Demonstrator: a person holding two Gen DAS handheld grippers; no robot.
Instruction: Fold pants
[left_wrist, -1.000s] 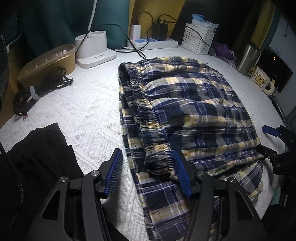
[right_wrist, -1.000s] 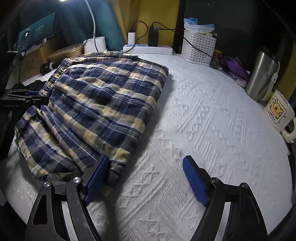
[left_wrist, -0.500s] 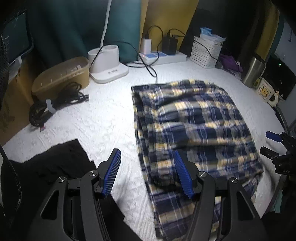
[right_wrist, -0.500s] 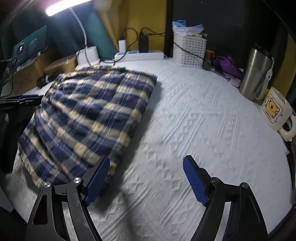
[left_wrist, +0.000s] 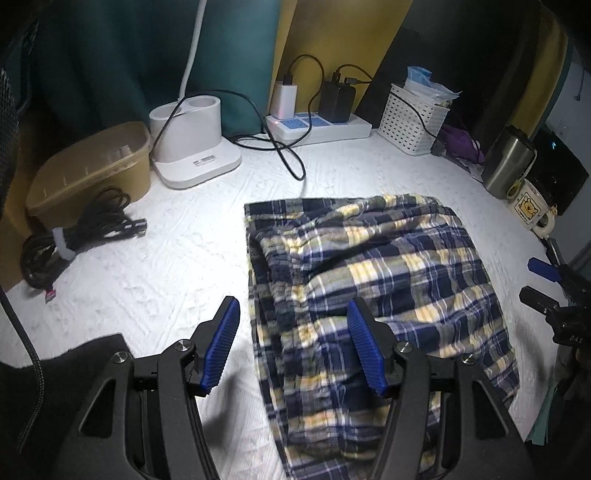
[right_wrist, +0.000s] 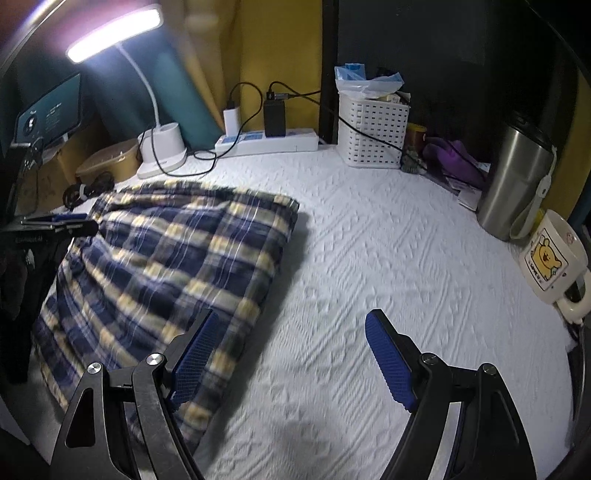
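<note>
Pants (left_wrist: 373, 280) in navy, white and yellow plaid lie folded into a thick rectangle on the desk (left_wrist: 177, 258), which is covered by a white textured cloth. From the left wrist view the bundle sits right of centre, its gathered waistband along the left edge. The left claw (left_wrist: 295, 343) hangs above the near left part of the bundle, jaws apart with nothing between them, clear of the fabric. The right claw (right_wrist: 286, 354) hovers above the near right corner of the pants (right_wrist: 173, 258), jaws wide and empty, one blue pad over the cloth edge and the other over bare desk. At the far side stand a white lamp base (left_wrist: 192, 147), a power strip (left_wrist: 321, 127) and a white basket (left_wrist: 413, 118). At the far right are a steel tumbler (right_wrist: 517, 181) and a bear mug (right_wrist: 550, 258).
</note>
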